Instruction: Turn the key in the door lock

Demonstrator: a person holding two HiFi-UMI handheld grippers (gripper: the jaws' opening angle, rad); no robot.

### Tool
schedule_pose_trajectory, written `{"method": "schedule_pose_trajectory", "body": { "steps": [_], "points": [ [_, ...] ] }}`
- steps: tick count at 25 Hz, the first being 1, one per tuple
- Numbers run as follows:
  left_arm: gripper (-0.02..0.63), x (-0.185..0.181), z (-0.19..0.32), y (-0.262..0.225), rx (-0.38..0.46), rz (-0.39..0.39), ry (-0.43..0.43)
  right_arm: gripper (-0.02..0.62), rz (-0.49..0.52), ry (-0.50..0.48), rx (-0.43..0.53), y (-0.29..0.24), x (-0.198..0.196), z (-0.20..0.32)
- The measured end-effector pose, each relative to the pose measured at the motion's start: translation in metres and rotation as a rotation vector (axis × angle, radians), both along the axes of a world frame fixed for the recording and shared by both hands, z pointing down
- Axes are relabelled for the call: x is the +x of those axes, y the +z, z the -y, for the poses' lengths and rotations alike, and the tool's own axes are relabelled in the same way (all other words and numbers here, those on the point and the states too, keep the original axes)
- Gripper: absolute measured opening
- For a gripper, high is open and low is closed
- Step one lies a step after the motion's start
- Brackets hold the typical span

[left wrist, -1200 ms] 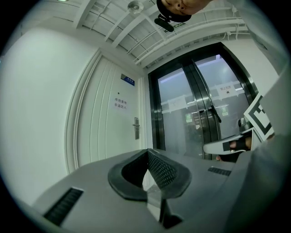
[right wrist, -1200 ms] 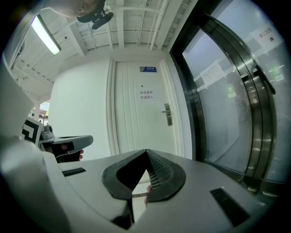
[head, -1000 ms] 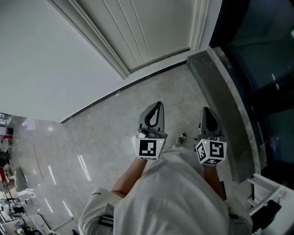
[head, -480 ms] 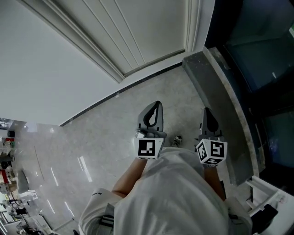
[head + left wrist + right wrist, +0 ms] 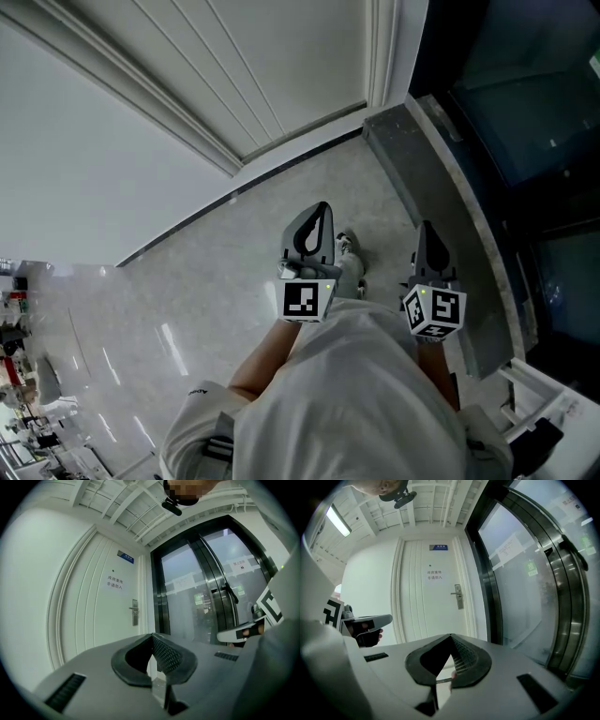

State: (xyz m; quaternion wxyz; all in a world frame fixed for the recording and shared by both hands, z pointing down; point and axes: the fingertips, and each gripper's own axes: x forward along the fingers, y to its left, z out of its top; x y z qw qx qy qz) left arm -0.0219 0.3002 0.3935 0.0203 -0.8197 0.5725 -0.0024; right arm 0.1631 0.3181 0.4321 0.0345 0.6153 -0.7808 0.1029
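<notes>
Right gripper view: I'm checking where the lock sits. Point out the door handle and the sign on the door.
door handle [image 5: 460,597], right gripper view, on its metal plate.
door sign [image 5: 435,575], right gripper view, middle of the printed lines.

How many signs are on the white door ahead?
2: a small blue plaque near the top of the white door, and a printed notice just below it.

Lettering on the small blue rectangular plaque [image 5: 438,547] is too small to read; detail of the silver metal lock plate [image 5: 459,596] is too small to tell.
</notes>
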Motion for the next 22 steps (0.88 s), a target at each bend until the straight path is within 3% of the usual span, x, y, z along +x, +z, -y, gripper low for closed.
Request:
{"method": "schedule_pose_trajectory", "body": {
  "steps": [11, 22],
  "points": [
    [0.008, 0.009, 0.1, 0.001, -0.008, -0.051, -0.025, -0.005, -0.046, -0.016, -0.006, -0.005, 0.009, 0.095],
    [0.008, 0.016, 0.211, -0.004, -0.003, -0.051, -0.009, -0.004, -0.061, -0.018, 0.0, -0.01, 0.01, 0.202]
  ]
}}
